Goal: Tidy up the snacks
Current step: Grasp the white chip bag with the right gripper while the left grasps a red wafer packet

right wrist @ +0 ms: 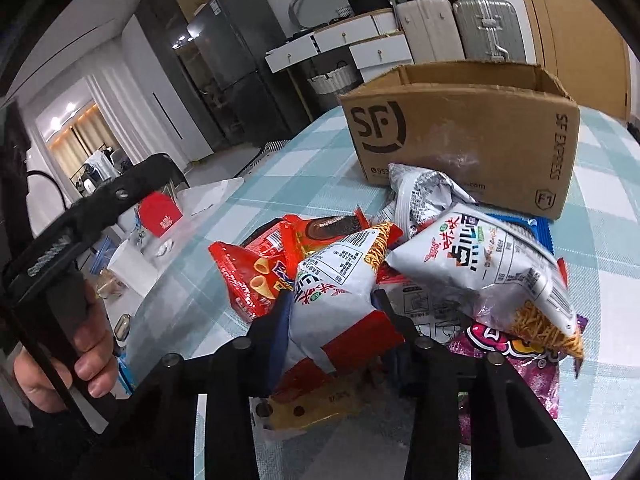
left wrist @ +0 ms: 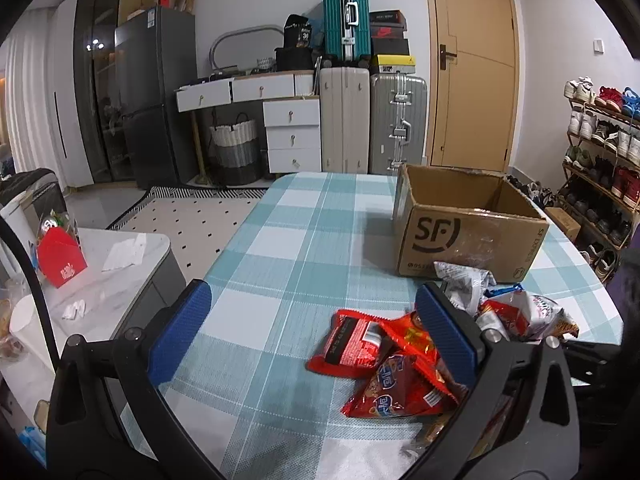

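An open cardboard SF box [left wrist: 468, 228] stands on the checked table, seen also in the right wrist view [right wrist: 460, 136]. A pile of snack bags lies in front of it: red bags [left wrist: 360, 344], white and grey bags [left wrist: 516, 312]. My left gripper [left wrist: 312, 320] is open and empty, hovering over the table left of the pile, its right finger over the red bags. My right gripper [right wrist: 332, 308] is shut on a white noodle snack bag [right wrist: 336, 280] in the pile. Another white noodle bag [right wrist: 492, 268], a grey bag [right wrist: 428, 192] and a red bag [right wrist: 248, 276] lie around it.
A low grey side table [left wrist: 120, 264] with a red carton [left wrist: 60, 256] stands left of the checked table [left wrist: 288, 240]. Suitcases [left wrist: 372, 120], drawers and a fridge line the back wall. A shoe rack [left wrist: 604, 152] is at the right. The left gripper's handle and hand [right wrist: 72, 312] show at the left.
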The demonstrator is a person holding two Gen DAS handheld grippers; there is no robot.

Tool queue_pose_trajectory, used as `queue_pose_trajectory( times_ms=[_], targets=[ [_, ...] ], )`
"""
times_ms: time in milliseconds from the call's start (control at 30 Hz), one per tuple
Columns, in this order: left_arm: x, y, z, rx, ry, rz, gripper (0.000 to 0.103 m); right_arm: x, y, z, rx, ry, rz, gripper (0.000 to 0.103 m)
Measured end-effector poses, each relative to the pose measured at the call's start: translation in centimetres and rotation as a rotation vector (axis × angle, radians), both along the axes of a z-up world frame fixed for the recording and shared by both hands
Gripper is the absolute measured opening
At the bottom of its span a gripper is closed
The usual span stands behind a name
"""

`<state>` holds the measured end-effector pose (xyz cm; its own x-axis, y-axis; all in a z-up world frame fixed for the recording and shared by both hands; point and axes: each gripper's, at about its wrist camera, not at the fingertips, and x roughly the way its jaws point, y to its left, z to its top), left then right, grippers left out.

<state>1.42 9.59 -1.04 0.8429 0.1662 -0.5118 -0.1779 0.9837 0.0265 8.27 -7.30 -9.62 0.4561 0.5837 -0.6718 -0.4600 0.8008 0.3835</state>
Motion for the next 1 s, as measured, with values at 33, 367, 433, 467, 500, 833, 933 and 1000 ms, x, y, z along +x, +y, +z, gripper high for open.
queue_pose_trajectory(
  times_ms=[33, 367, 433, 467, 500, 833, 933, 1000],
  targets=[
    [0.1, 0.2, -0.1, -0.006, 0.009, 0.003, 0.102, -0.2, 0.1, 0.4, 0.0, -0.018, 0.003, 0.038],
    [1.2, 1.4, -2.2, -0.117, 0.08, -0.036, 0.102, -2.2, -2.4, 2.7, 0.067, -0.085, -0.026, 0.037],
    [1.3, 1.4, -2.6, -0.138, 0.098, -0.05, 0.102, -2.4, -3.0, 3.1, 0.083, -0.095, -0.033, 0.037],
    [1.4, 1.3, -2.9, -0.144, 0.111, -0.054, 0.102, -2.6, -3.3, 3.4, 0.09, -0.103, -0.037, 0.037],
    [1.6, 1.2, -3.3, -0.148, 0.132, -0.056, 0.102, -2.8, -3.6, 3.7, 0.098, -0.11, -0.04, 0.037],
    [2.3, -0.9, -5.9, -0.23, 0.228, -0.142, 0.102, -4.5, -7.3, 5.8, 0.167, -0.142, -0.08, 0.037],
    [3.0, -1.6, -6.9, -0.221, 0.275, -0.151, 0.102, -4.7, -7.8, 6.1, 0.182, -0.142, -0.088, 0.037],
    [3.8, -2.1, -7.7, -0.204, 0.302, -0.154, 0.102, -4.9, -8.1, 6.4, 0.192, -0.146, -0.089, 0.037]
  ],
)
